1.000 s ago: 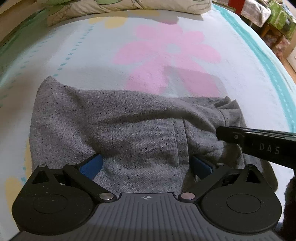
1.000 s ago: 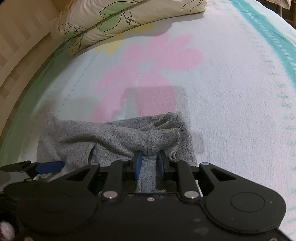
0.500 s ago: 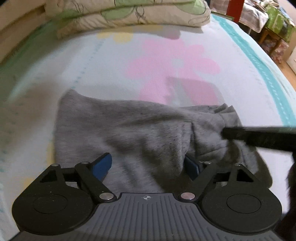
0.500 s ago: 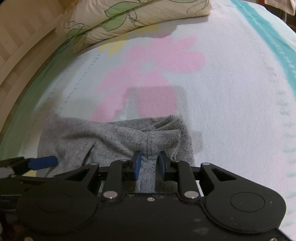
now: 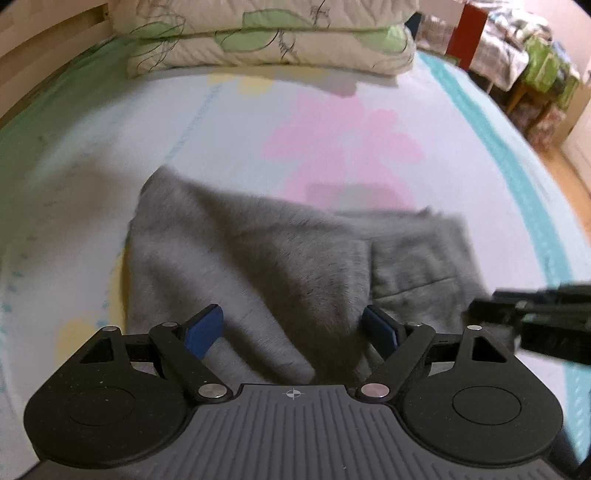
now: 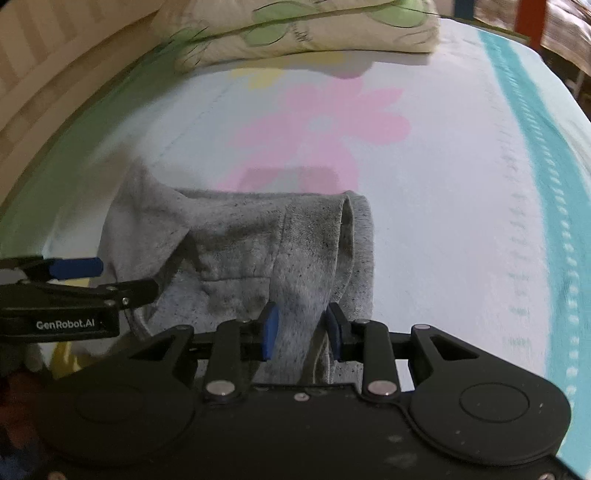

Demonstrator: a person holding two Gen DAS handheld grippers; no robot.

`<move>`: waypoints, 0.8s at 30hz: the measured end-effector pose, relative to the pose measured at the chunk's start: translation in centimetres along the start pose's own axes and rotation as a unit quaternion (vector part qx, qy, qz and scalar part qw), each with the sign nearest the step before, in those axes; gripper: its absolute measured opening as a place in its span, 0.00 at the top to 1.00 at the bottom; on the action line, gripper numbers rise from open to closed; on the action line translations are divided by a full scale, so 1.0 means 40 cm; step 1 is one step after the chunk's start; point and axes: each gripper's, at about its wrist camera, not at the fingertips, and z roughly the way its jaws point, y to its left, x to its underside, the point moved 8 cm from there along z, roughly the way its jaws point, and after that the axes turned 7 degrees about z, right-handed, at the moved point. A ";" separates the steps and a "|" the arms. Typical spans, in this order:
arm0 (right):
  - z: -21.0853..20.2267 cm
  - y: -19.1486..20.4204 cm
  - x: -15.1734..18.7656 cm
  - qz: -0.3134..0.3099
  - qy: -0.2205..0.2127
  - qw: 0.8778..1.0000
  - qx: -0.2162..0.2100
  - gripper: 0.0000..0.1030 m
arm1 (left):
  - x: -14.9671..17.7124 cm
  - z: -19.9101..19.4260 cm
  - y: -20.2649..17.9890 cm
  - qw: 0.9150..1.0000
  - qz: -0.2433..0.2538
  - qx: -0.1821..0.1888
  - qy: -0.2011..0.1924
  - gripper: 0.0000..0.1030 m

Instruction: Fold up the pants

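Speckled grey knit pants, matt cotton bedsheet, matt black plastic tongs

Bed sheet open beyond and right of the pants, up to the pillows at the far end. Wooden wall closes the left edge. Left gripper close beside right gripper; little room between them.

black grippers, blue pads, silver pivot screws
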 end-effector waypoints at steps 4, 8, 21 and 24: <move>-0.007 -0.008 -0.003 0.012 -0.011 1.000 0.015 0.68 | -0.079 0.012 -0.032 0.999 0.002 0.023 -0.023 0.20; -0.023 -0.009 -0.009 0.012 -0.025 0.999 0.019 0.68 | -0.105 -0.003 -0.020 0.999 0.001 0.018 -0.038 0.20; 0.102 -0.019 0.055 -0.025 0.074 0.996 0.042 0.55 | 0.072 -0.020 0.191 0.996 -0.043 -0.066 0.029 0.20; 0.080 -0.027 0.043 -0.012 0.064 0.997 0.034 0.50 | 0.085 -0.023 0.226 0.996 -0.048 -0.075 0.031 0.20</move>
